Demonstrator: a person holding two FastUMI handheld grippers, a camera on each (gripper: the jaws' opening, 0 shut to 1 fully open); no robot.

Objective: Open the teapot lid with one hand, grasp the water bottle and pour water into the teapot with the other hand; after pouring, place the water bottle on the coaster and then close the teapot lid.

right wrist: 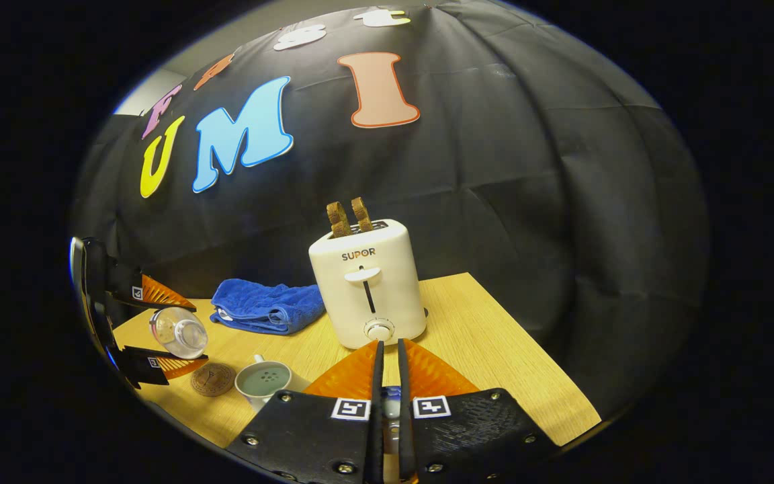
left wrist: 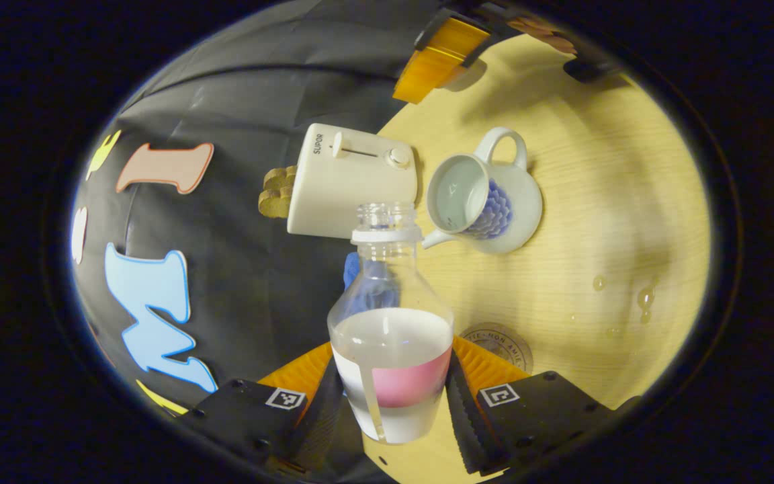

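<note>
Left gripper point(left wrist: 390, 396) clamps the uncapped water bottle point(left wrist: 390, 323); right gripper point(right wrist: 387, 407) pinches the teapot lid point(right wrist: 391, 407). Tip the neck gently toward the open teapot point(left wrist: 474, 198) at one o'clock, mouth over opening.

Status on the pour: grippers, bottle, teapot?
Left gripper shut on uncapped water bottle, tilted toward teapot. Right gripper shut on small lid-like piece. Teapot open, coaster bare. Toaster close behind.

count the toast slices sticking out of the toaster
2. Both stand side by side in the slots on top of the toaster, at the back of the table: the left slice and the right slice. The left gripper view shows them too.
</note>
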